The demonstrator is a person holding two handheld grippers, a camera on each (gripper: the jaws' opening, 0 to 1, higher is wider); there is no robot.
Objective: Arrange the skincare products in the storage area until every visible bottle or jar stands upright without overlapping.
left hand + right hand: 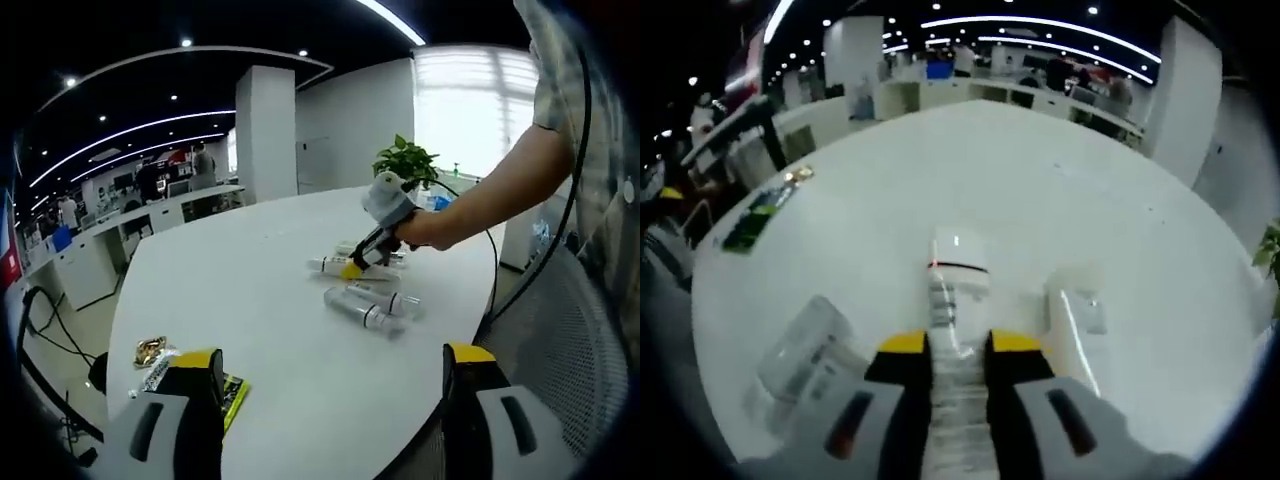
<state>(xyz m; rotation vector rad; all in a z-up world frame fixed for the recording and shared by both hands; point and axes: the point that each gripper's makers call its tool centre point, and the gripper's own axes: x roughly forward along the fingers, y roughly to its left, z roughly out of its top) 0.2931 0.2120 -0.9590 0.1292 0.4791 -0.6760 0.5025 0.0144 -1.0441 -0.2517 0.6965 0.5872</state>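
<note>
white-capped bottle lies on its side on the white table, long axis running straight away from the right gripper, cap end pointing out across the tabletop. body is clear plastic, cylindrical, with a thin red line at the collar; the cap is rounded and glossy white. right gripper's yellow-tipped grey jaws are drawn in narrow on either side of the bottle's body, pinching it near its base end.

in the right gripper view, a second clear tube lies flat to the left of the jaws, angled, label print too blurred to read. another clear item lies just right of the jaws, long axis roughly parallel to the held bottle; its shape is hard to make out.

in the left gripper view, the same cluster sits toward the far right part of the oval table: two clear cylinders lie side by side, flat, long axes running diagonally, near the table edge. the right gripper reaches down among the bottles from a person's hand. a potted plant stands behind.

left gripper hovers low over the near table edge, jaws spread wide, nothing between them. a small gold wrapper and a yellow-green packet lie beside its left jaw.
</note>
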